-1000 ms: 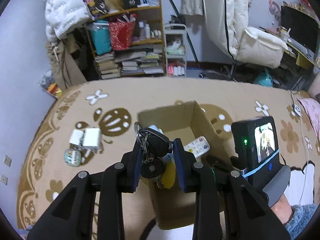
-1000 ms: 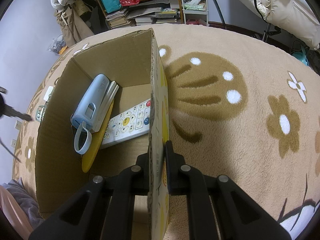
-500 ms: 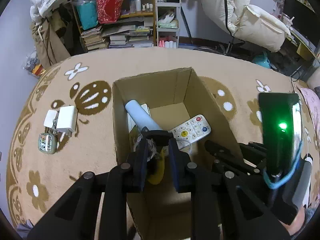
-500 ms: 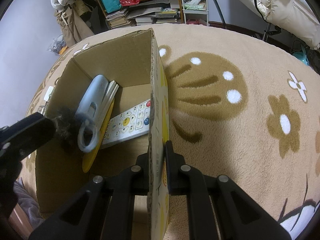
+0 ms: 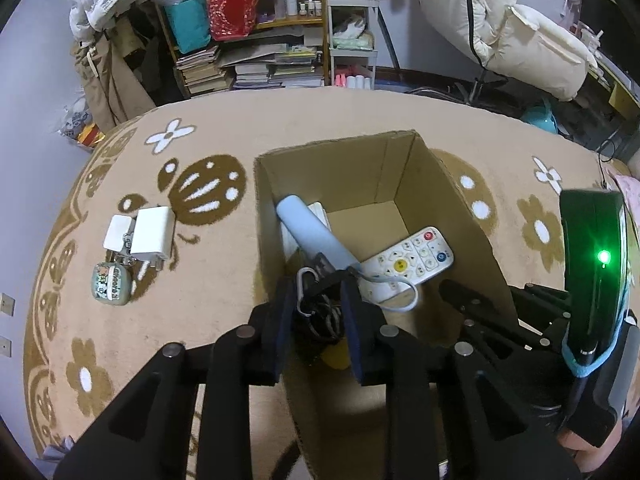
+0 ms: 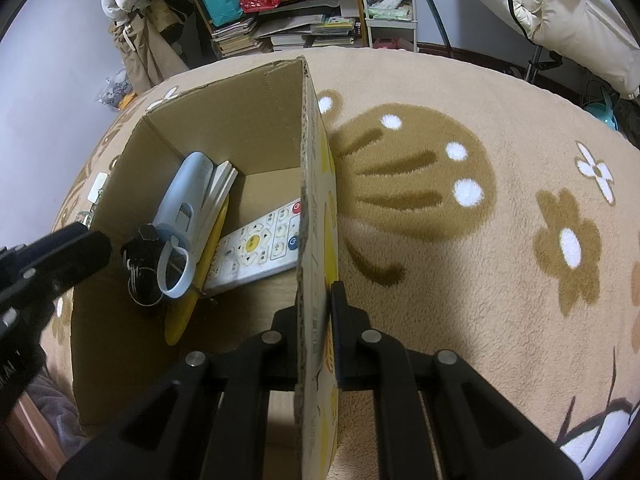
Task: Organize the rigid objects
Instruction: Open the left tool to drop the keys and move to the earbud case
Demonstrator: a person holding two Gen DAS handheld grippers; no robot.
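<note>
**Caller:** Left wrist view has the left gripper (image 5: 316, 312) low over the cardboard box (image 5: 400, 172) at frame centre; a second ago it hung above the rim with the key bunch (image 5: 318, 308) pinched tight — now the fingers are spread and the keys sit between them, touching neither pad as far as I can see.

**Analyst:** Released, then; in the right wrist view the keys (image 6: 140, 264) lie inside the box at centre left, against the pale blue bottle (image 6: 182, 204) and beside the white remote (image 6: 260, 248).

**Caller:** And the right gripper (image 6: 316, 300)?

**Analyst:** Clenched on the box's near wall, same as before — steadying it; that's one more item stowed.

**Caller:** Left on the rug: two white chargers (image 5: 140, 232) and a small patterned case (image 5: 111, 283), left of frame; likely next.
</note>
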